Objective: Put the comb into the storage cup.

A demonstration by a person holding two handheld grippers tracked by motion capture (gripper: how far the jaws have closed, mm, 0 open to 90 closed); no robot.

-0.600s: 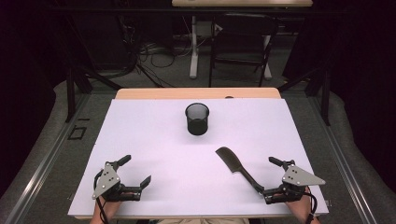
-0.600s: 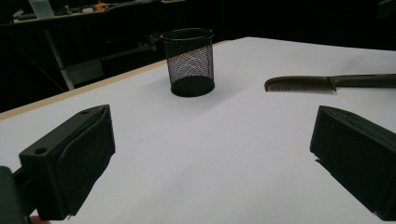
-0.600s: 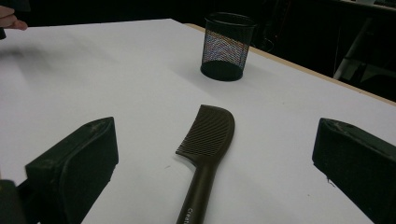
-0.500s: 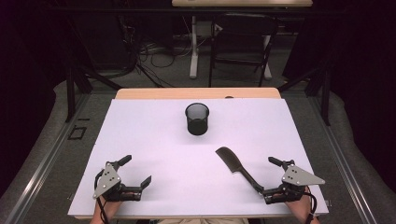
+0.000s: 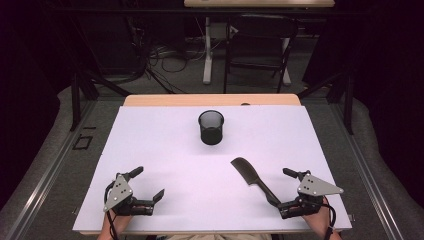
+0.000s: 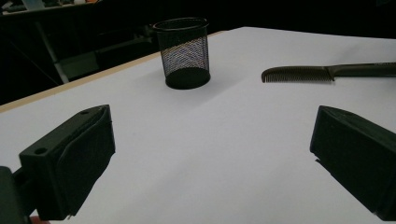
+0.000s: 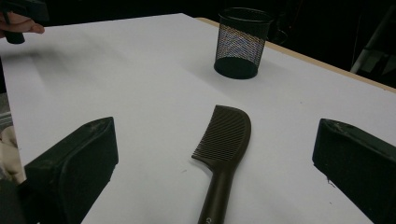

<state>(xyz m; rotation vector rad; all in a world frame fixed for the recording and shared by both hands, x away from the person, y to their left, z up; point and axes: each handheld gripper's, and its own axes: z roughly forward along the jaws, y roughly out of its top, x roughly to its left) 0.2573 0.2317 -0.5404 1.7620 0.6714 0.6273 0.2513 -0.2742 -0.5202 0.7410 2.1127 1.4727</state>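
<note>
From the high view, our right gripper (image 5: 287,192) rests jaws apart beside the handle end of the dark plastic comb (image 5: 253,180), which lies flat, toothed head pointing toward the black wire-mesh cup (image 5: 211,127); our left gripper (image 5: 147,187), also spread, sits well apart. The left gripper view shows the comb (image 6: 322,73) far off. In the right gripper view its handle (image 7: 219,189) runs between our empty jaws.
</note>
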